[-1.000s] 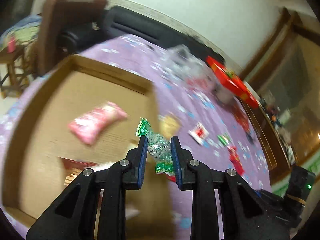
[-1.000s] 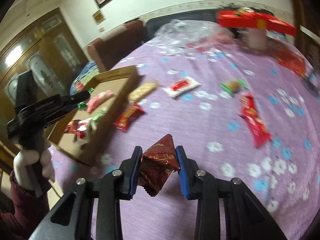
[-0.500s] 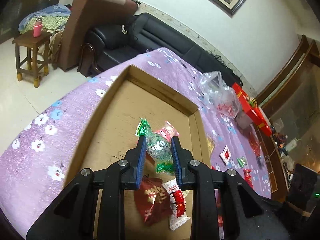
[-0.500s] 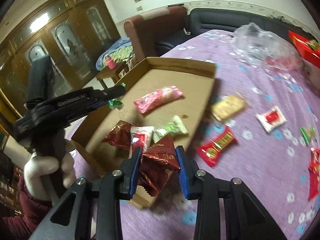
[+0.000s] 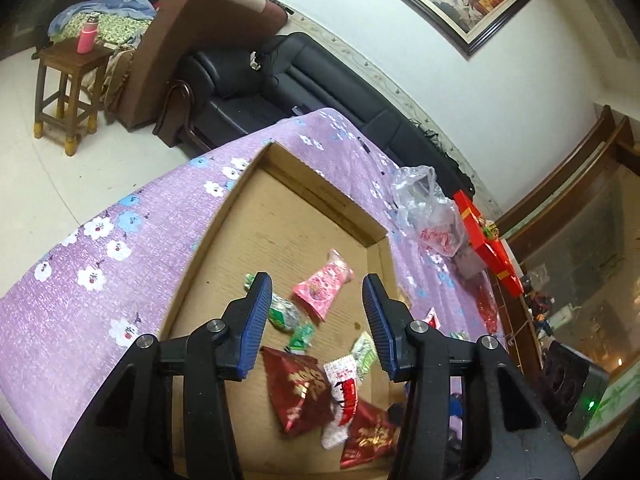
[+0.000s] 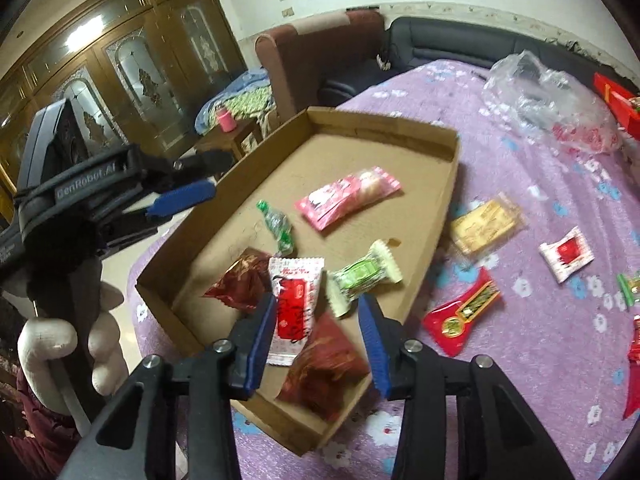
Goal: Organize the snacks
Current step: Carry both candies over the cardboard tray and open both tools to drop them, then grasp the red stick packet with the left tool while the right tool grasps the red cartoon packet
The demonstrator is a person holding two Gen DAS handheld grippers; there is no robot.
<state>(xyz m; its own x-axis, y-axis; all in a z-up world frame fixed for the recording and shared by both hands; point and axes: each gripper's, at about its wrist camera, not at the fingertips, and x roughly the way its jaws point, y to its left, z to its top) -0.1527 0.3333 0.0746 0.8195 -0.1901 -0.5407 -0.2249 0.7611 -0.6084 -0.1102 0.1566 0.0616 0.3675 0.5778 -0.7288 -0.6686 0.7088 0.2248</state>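
A shallow cardboard box (image 5: 224, 220) (image 6: 448, 184) lies on the purple flowered tablecloth. My left gripper (image 5: 316, 292) is open and empty above it; it also shows in the right wrist view (image 6: 188, 196). The green candy (image 5: 286, 316) (image 6: 278, 226) lies on the box floor beside the pink packet (image 5: 324, 290) (image 6: 348, 196). My right gripper (image 6: 318, 316) is open above the box's near corner. The dark red packet (image 6: 324, 364) (image 5: 368, 434) lies under it. Another dark red packet (image 5: 296, 388), a white-red packet (image 6: 294, 304) and a green-white sweet (image 6: 364, 272) also lie inside.
Loose snacks lie on the cloth right of the box: a yellow packet (image 6: 486, 226), a red-gold packet (image 6: 464, 312), a white-red sachet (image 6: 566, 252). A clear plastic bag (image 6: 548, 100) and a red box (image 5: 488, 240) stand farther back. A sofa and armchair are beyond the table.
Both grippers have opened. The green candy dropped from my left gripper and the dark red packet from my right gripper; both now lie in the box.
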